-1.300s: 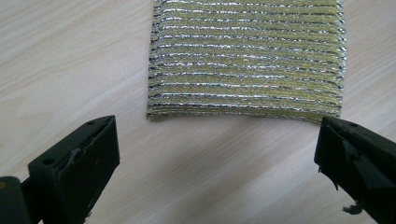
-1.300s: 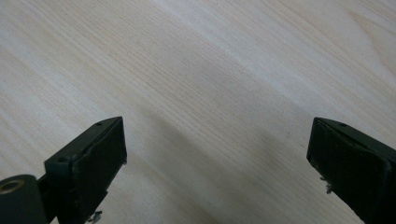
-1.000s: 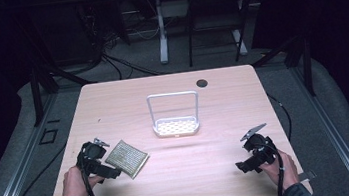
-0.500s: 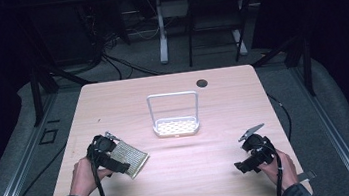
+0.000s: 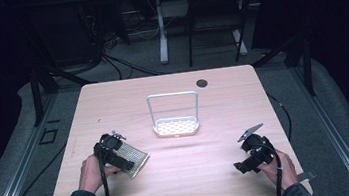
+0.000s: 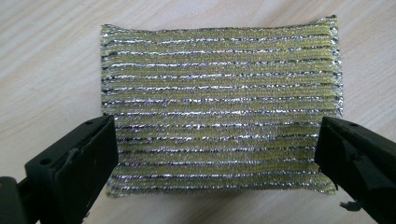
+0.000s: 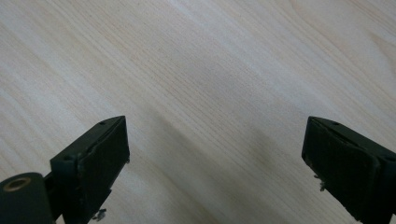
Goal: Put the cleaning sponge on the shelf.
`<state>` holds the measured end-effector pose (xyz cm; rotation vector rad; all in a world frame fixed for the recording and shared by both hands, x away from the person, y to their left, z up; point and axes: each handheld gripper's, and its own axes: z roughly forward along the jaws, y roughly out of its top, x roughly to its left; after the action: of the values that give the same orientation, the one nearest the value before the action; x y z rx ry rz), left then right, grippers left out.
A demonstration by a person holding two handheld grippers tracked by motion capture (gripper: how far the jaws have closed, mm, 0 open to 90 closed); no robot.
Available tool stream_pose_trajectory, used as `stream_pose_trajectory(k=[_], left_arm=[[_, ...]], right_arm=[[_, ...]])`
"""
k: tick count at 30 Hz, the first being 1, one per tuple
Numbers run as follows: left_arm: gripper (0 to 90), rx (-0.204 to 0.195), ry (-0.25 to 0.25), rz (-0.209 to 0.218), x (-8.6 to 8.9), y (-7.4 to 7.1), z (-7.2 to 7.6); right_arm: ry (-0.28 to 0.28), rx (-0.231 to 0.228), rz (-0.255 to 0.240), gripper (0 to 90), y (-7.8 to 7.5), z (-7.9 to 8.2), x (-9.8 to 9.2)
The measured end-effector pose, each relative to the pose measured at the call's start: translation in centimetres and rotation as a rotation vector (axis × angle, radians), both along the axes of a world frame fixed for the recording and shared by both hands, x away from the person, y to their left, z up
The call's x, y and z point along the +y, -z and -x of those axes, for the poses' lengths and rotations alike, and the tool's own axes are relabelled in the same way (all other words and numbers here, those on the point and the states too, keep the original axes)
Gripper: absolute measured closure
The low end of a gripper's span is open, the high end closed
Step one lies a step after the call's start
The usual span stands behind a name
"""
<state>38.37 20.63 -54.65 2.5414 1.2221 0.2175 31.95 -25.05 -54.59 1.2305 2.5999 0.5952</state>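
Observation:
A flat scouring pad point(image 6: 219, 102) of yellow and silver metallic stripes lies on the wooden table point(image 5: 183, 187) at the front left. My left gripper point(image 6: 217, 158) is open and hangs right over the pad's near edge, one jaw at each side of it. In the high view the left gripper point(image 5: 116, 155) covers part of the pad point(image 5: 134, 158). My right gripper point(image 7: 215, 158) is open over bare wood, and in the high view the right gripper point(image 5: 252, 156) sits at the front right.
A small white rack point(image 5: 175, 125) with a perforated base and a tall wire handle stands at the table's middle. A dark round hole point(image 5: 202, 83) lies near the far edge. Cables trail from both grippers toward the table's front edge.
My left gripper has moved right and onto the pad, from beside its left edge to over it. The right gripper has barely shifted.

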Motion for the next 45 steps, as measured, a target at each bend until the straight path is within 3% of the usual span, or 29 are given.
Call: stream_pose_trajectory(k=[22,45], left_arm=[[3.7,0.001,-0.032,0.012,0.07,0.78,0.08],[27.1,-0.03,-0.063,0.02,0.3,0.35,0.53]], right_arm=[[0.002,0.001,-0.011,7.6,-0.1,0.11,-0.12],[0.004,-0.007,0.002,8.0,-0.18,0.17,-0.09]])
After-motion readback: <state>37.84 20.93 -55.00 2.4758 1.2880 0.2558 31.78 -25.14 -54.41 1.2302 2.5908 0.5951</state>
